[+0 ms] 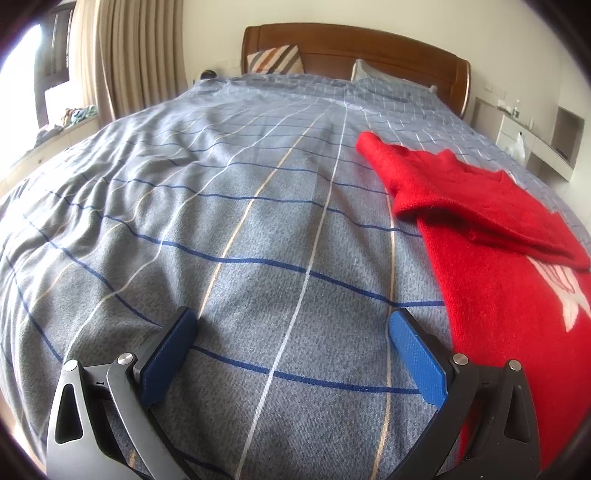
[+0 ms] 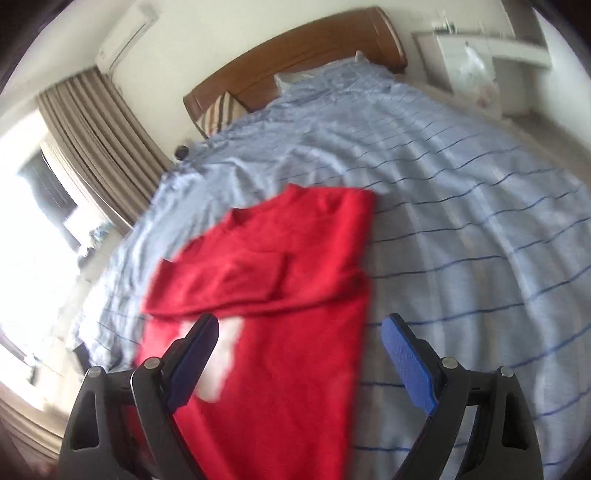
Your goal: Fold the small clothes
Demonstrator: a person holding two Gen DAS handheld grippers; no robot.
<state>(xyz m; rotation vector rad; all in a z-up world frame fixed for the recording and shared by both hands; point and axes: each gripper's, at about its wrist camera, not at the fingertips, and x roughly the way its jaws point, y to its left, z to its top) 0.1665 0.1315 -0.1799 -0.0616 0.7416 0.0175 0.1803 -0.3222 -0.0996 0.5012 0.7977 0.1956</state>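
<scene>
Red sweater near bed's right edge; blue duvet bare leftward.

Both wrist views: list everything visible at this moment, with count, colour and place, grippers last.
Red sweater: one, red with a white motif, on the bed, both sleeves folded across the body.
Bedspread: one, blue-grey check, covering the bed.
Headboard: one, brown wood, far end.
Striped cushion: one, multicolour, against the headboard.
Pillow: one, pale, partly under the bedspread.
Curtain: one, beige, by the window.
Air conditioner: one, white, high on the wall.
Left gripper: blue pads, open, above bare bedspread.
Right gripper: blue pads, open, above the sweater's lower part.
</scene>
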